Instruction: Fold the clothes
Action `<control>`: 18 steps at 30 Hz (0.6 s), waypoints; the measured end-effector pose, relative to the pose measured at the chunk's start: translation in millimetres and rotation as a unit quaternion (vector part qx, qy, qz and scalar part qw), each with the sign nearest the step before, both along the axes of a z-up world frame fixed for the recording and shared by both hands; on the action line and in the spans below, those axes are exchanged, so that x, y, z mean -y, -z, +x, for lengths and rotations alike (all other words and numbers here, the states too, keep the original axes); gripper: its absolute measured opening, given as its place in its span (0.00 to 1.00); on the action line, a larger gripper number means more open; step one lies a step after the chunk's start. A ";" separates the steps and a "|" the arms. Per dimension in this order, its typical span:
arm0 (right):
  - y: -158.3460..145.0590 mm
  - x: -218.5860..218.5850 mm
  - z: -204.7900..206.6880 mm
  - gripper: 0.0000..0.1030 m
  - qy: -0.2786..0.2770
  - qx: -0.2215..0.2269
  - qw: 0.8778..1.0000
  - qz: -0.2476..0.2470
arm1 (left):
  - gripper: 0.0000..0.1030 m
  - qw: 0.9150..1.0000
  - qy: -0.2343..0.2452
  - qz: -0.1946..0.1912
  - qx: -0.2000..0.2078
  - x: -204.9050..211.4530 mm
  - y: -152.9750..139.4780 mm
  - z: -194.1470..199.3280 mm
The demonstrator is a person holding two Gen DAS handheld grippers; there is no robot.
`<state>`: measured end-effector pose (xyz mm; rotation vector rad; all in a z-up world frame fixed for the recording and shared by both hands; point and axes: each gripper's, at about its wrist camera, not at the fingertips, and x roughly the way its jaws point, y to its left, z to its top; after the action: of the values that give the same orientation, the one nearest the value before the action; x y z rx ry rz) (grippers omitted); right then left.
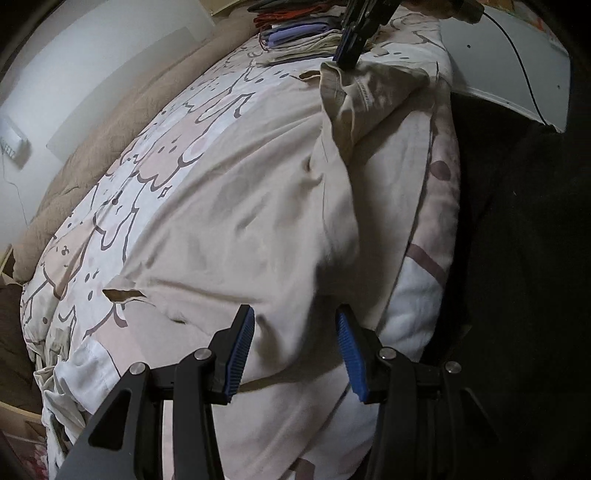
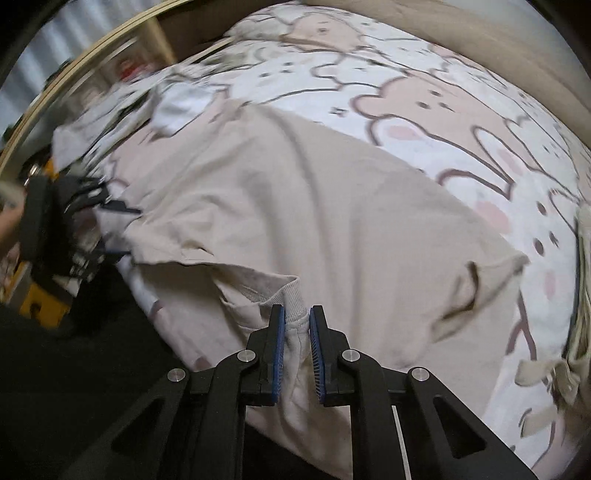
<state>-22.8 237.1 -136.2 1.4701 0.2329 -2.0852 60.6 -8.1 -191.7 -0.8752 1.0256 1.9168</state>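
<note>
Now the right gripper point(image 2: 296, 314) pinches the ribbed collar of the rumpled beige T-shirt point(image 2: 314, 221) while the left gripper point(image 1: 295, 321) gapes empty over its soft cotton on the bear-print duvet point(image 2: 461, 122).

I see open bedspread point(image 1: 207, 122) along the bed's middle; 1 folded-clothes stack point(image 1: 295, 31) blocks its far edge.

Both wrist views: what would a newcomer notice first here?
A beige shirt lies spread across a bear-print duvet. The right gripper is shut on its ribbed collar at the near edge, while the left gripper hovers open over the hem end. A stack of folded clothes sits farther up the bed.
</note>
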 end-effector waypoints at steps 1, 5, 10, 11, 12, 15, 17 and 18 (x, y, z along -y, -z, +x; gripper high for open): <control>0.7 -2.0 -1.7 0.14 0.006 0.001 1.000 -0.002 | 0.44 1.000 0.001 0.000 -0.002 -0.8 -0.7 -1.7; 3.6 -10.2 -8.6 0.14 0.029 0.006 1.000 -0.008 | 0.44 0.999 0.018 -0.019 -0.022 -8.9 0.0 -4.8; 2.6 -14.6 -8.8 0.14 0.043 0.002 0.999 -0.011 | 0.03 1.000 -0.024 -0.018 -0.009 -8.9 -1.8 -28.1; 1.3 -14.4 -7.8 0.14 0.044 -0.002 0.999 -0.010 | 0.03 0.999 -0.045 -0.004 0.000 -6.1 -6.8 -36.7; -1.7 -13.1 -7.4 0.14 0.045 -0.009 0.999 -0.004 | 0.03 0.998 -0.065 0.010 0.008 -3.6 -12.5 -45.1; -14.0 -9.0 -9.2 0.13 0.042 -0.039 0.998 0.026 | 0.03 0.994 -0.102 0.044 -0.006 -6.2 -45.1 -77.0; -32.4 -3.8 -22.0 0.12 0.032 -0.072 0.995 0.060 | 0.03 0.990 -0.123 0.065 -0.021 -9.6 -68.9 -100.0; -42.0 -1.3 -29.7 0.12 0.027 -0.089 0.993 0.076 | 0.03 0.988 -0.134 0.076 -0.029 -11.3 -80.8 -111.6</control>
<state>-52.5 238.4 -94.2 1.3901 0.4329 -2.2889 -51.0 3.2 -110.9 -0.9113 0.8130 2.2246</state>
